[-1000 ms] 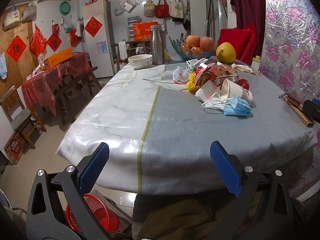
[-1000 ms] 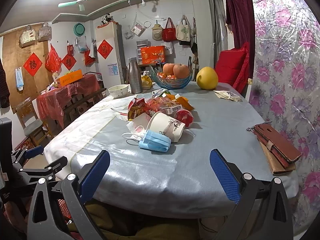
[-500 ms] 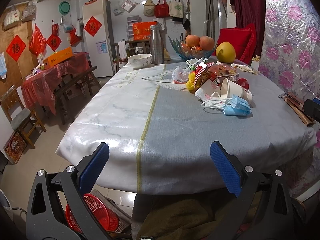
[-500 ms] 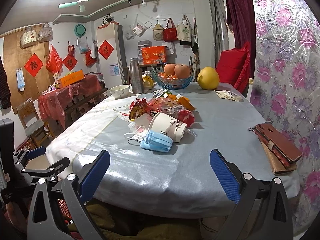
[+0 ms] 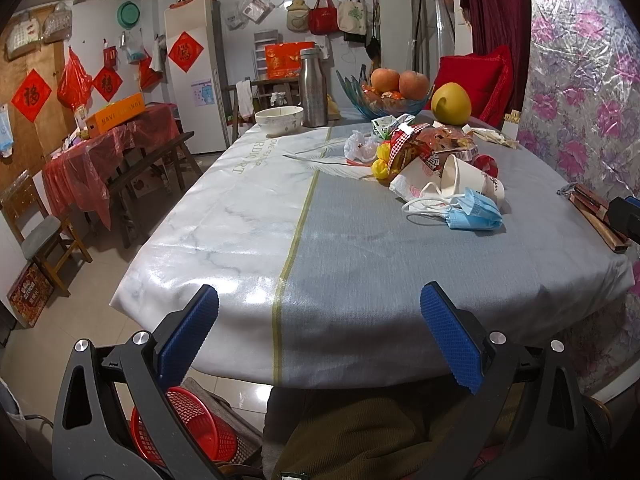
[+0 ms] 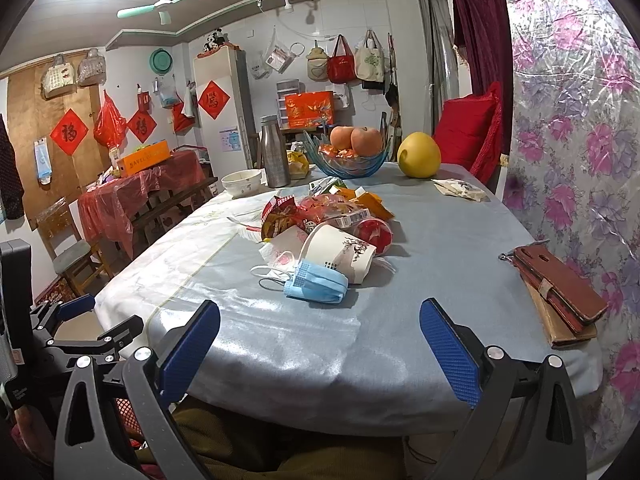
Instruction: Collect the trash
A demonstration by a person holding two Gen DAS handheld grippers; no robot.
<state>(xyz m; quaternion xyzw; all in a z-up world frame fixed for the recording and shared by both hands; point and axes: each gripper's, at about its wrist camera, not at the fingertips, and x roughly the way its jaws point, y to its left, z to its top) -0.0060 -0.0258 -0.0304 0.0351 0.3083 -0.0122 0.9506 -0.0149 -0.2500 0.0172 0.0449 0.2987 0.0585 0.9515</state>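
A heap of trash lies on the table: a blue face mask (image 6: pixel 316 283) (image 5: pixel 474 213), a tipped paper cup (image 6: pixel 340 252) (image 5: pixel 472 180), a red-checked snack wrapper (image 6: pixel 280 216) (image 5: pixel 412 148), a crumpled white bag (image 5: pixel 360 146). My right gripper (image 6: pixel 320 340) hovers open at the near table edge, short of the mask. My left gripper (image 5: pixel 320 324) is open too, below the front edge, left of the heap. A red mesh basket (image 5: pixel 188 428) sits on the floor under the left gripper. Nothing is held.
At the far end stand a glass fruit bowl (image 6: pixel 348 160), a pomelo (image 6: pixel 418 155), a steel flask (image 6: pixel 276 152) and a white bowl (image 6: pixel 242 182). Brown wallets (image 6: pixel 560 292) lie at the right edge. A wooden chair (image 5: pixel 40 232) and a red-covered side table (image 5: pixel 108 148) stand to the left.
Both views have shifted only slightly; the right gripper has edged a little nearer the heap. Both grippers stay open.
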